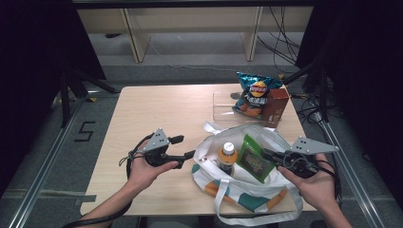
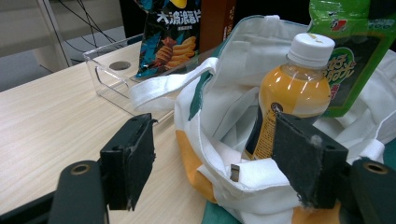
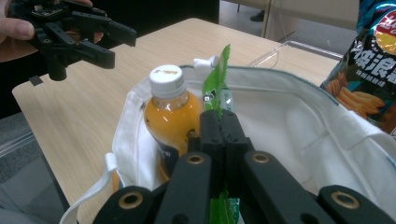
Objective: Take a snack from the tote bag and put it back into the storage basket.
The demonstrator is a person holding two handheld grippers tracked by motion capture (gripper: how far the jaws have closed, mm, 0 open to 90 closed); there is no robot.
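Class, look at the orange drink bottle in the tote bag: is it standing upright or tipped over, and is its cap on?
Upright and capped: the orange drink bottle stands inside the open tote bag, white cap on top.

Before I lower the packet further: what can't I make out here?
- Bag bottom: hidden by its own walls, the bottle and the green packet, high view.
- Bottle's lower half: behind the bag wall, left gripper view.
- Packet's lower end: behind the right claw, right gripper view.
- Bottle label print: too small.
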